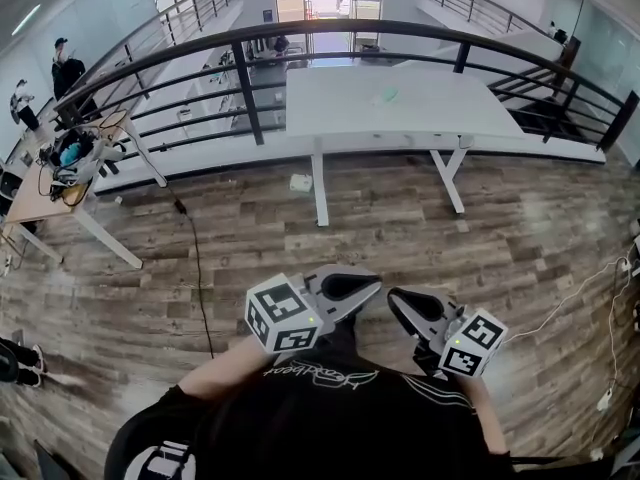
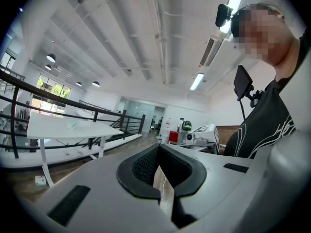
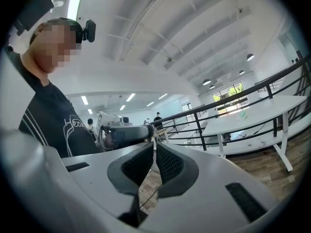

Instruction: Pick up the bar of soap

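Lying near the middle of the white surface (image 1: pixel 440 118), the bar of soap (image 1: pixel 385 96) shows as a small pale-green block, clear of every edge. Wooden floor (image 1: pixel 250 238) spreads between it and the left gripper (image 1: pixel 372 287) and right gripper (image 1: pixel 394 298), both closed and empty; a black railing (image 1: pixel 250 38) curves behind.

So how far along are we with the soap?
Nothing is done yet. The soap, seemingly the small pale-green item, lies untouched on the white table well ahead. In hand: nothing. The left gripper and right gripper are both shut and empty, held well short of it. Left to do: approach the table, open a gripper, close on the soap and lift.
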`<state>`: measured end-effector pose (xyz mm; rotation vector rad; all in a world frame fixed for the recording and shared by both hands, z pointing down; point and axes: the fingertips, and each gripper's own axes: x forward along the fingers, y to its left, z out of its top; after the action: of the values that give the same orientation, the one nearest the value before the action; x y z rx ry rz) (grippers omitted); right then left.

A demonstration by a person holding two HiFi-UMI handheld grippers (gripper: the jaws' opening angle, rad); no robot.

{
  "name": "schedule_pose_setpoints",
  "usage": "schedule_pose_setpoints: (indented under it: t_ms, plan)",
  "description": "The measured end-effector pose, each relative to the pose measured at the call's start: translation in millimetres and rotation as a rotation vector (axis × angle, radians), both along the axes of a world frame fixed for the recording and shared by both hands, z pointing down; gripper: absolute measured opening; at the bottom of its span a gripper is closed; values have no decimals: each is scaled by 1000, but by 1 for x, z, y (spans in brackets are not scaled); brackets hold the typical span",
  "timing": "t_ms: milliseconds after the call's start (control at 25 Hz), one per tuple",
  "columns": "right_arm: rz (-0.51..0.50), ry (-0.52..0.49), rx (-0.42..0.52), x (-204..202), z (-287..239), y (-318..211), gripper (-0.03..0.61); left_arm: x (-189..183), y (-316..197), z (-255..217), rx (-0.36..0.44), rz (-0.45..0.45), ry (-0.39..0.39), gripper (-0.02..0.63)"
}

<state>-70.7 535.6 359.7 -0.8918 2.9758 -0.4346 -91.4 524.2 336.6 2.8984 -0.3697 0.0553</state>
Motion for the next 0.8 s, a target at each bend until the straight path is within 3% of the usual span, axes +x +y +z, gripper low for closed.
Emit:
schedule_pose_setpoints:
  t_ms: [160,280,800]
  plan:
    - [13,-12,-7,11,8,-35,21,7,-30,4,2,30,34,8]
    - [34,-26,-29,22,14,-73,21,15,-69,11,-9,24,17,8]
    - [74,-71,-126,56,13,-305,21,44,-299,10,-70,24,-12,8]
